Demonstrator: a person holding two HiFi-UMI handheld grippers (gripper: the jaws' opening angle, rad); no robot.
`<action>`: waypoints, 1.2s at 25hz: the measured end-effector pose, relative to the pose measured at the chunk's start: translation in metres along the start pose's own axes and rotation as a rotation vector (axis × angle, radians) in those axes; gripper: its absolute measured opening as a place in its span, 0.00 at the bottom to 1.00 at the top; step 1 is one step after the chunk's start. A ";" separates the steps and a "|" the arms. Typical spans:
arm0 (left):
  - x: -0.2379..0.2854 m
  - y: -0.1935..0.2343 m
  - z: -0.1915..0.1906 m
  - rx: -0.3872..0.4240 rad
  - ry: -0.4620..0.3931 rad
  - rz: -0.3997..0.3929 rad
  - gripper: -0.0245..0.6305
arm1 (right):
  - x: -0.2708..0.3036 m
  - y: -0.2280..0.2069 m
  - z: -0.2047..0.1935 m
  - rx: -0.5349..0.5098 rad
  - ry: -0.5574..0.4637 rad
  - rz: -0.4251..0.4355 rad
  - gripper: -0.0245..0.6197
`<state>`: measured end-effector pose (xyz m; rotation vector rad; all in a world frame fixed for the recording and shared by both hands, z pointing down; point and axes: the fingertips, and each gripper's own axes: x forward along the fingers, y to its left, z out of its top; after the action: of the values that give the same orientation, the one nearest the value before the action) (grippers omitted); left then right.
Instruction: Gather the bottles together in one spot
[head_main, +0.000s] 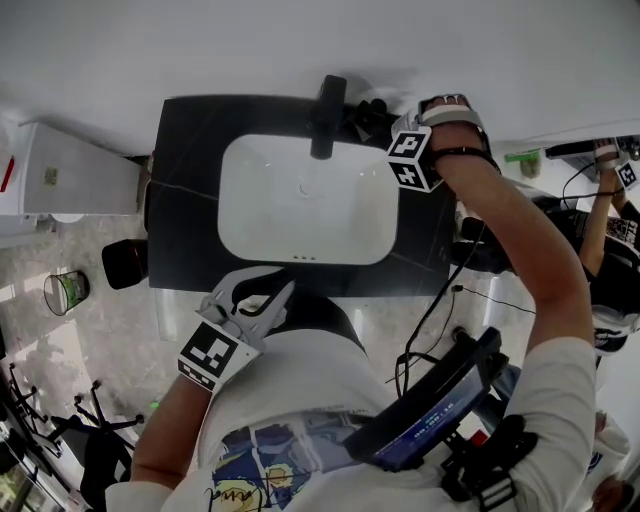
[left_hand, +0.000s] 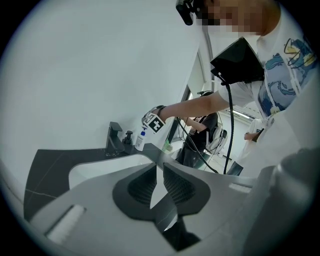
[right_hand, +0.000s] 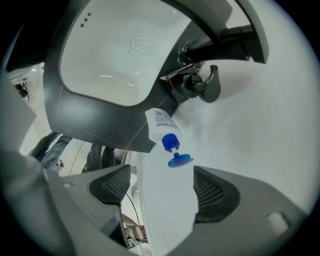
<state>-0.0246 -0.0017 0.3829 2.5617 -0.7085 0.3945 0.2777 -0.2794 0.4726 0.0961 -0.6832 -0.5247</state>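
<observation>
Hovering right gripper (right_hand: 161, 189), jaws wide apart and empty, just short of white bottle with blue pump (right_hand: 161, 124) standing on counter (right_hand: 100, 127) beside black dispenser (right_hand: 200, 86); risking clipping pump head, toppling bottle toward sink (right_hand: 110, 60); holding left gripper (left_hand: 157, 182) nearly together, empty

We see a white plastic bottle (right_hand: 159, 120) with a blue pump cap (right_hand: 170, 143), a matte black countertop (head_main: 185, 150) with thin pale veins, a glossy white basin (head_main: 260, 210), and a black tap (head_main: 326, 110).
</observation>
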 end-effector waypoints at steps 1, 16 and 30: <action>-0.001 -0.003 0.000 0.005 -0.001 -0.003 0.11 | -0.004 0.002 -0.002 0.011 -0.003 -0.003 0.63; -0.047 -0.036 -0.013 0.063 0.011 -0.043 0.11 | -0.095 0.061 -0.025 0.401 -0.153 0.037 0.63; -0.105 -0.081 -0.053 0.108 0.022 -0.057 0.09 | -0.213 0.191 0.065 0.970 -0.622 0.125 0.04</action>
<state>-0.0757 0.1301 0.3604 2.6679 -0.6199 0.4523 0.1805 -0.0033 0.4485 0.8170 -1.5029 -0.0474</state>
